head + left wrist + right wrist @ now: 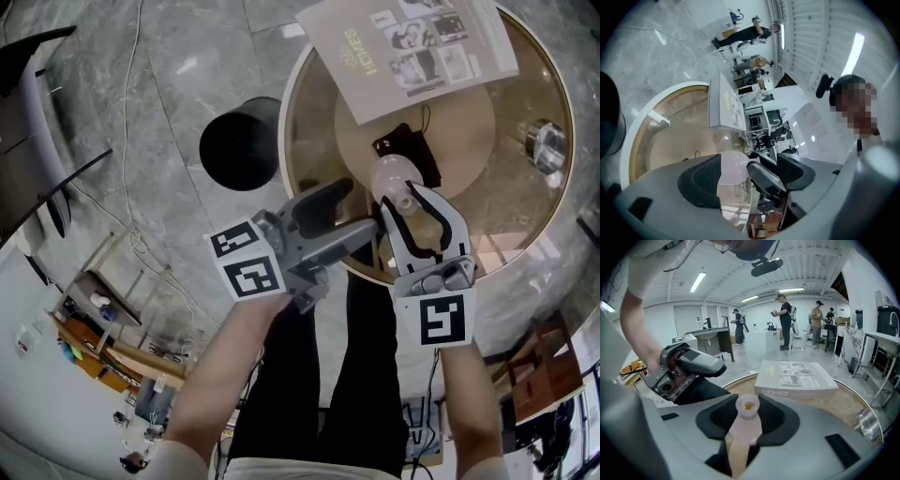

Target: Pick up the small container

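The round glass-topped table with a white rim (309, 70) is carrying a thick grey softcover book (412, 47), a black corded pouch (412, 150) and a shiny metal cup (548, 141). A black cylindrical bin (242, 142) is standing beside it on the grey marble floor (169, 56).

Over the table's near edge, the right gripper (405, 199) is clamping the small translucent pinkish plastic container (747, 423) just under its rimmed mouth. Crowding in from the side, the left gripper (361, 211) is gaping, its ribbed pads flanking the container's rounded body (contact unclear).

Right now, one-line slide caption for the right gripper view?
Right tongs clamp a small open-necked bottle at the round table, HOMES book behind.
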The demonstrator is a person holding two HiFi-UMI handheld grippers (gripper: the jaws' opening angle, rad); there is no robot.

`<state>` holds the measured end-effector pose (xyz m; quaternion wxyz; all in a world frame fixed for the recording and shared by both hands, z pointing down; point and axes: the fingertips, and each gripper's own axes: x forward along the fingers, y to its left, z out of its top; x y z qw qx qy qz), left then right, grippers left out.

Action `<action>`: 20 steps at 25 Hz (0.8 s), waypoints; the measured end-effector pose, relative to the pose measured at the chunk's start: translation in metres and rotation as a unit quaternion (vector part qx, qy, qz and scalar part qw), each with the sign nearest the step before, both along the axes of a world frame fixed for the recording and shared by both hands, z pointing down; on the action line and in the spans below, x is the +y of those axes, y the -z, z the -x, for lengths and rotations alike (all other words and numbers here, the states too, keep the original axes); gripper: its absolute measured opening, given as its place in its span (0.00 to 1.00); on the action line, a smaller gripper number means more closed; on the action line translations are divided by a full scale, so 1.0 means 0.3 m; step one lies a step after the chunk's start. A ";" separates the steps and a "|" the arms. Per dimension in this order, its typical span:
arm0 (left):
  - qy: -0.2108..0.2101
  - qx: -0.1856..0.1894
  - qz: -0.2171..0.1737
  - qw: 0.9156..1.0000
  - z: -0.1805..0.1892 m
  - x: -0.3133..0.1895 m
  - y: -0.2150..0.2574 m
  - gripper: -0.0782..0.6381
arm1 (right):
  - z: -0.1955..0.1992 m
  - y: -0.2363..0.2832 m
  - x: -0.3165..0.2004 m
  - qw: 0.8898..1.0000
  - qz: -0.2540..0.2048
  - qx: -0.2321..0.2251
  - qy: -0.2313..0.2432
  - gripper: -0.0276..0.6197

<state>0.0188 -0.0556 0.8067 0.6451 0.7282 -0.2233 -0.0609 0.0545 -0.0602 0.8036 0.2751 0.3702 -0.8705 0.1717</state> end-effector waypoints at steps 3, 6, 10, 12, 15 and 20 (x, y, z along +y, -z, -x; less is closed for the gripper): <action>0.027 0.038 0.032 0.998 -0.013 -0.019 -0.012 0.63 | -0.014 0.021 0.001 1.000 0.008 -0.002 0.002 0.27; 0.049 0.072 0.062 0.994 -0.029 -0.031 -0.024 0.64 | -0.022 0.054 -0.007 1.000 0.006 -0.010 -0.004 0.27; 0.074 0.123 0.097 0.985 -0.062 -0.037 -0.035 0.67 | -0.028 0.090 -0.004 1.000 0.009 -0.012 0.001 0.27; 0.091 0.158 0.112 0.977 -0.085 -0.044 -0.033 0.67 | -0.027 0.105 0.001 1.000 0.012 -0.014 0.004 0.27; 0.116 0.212 0.138 0.961 -0.120 -0.052 -0.032 0.70 | -0.024 0.114 0.018 1.000 0.018 -0.008 0.022 0.27; 0.113 0.259 0.136 0.949 -0.169 -0.060 -0.034 0.71 | -0.023 0.111 0.031 0.999 0.024 -0.015 0.018 0.27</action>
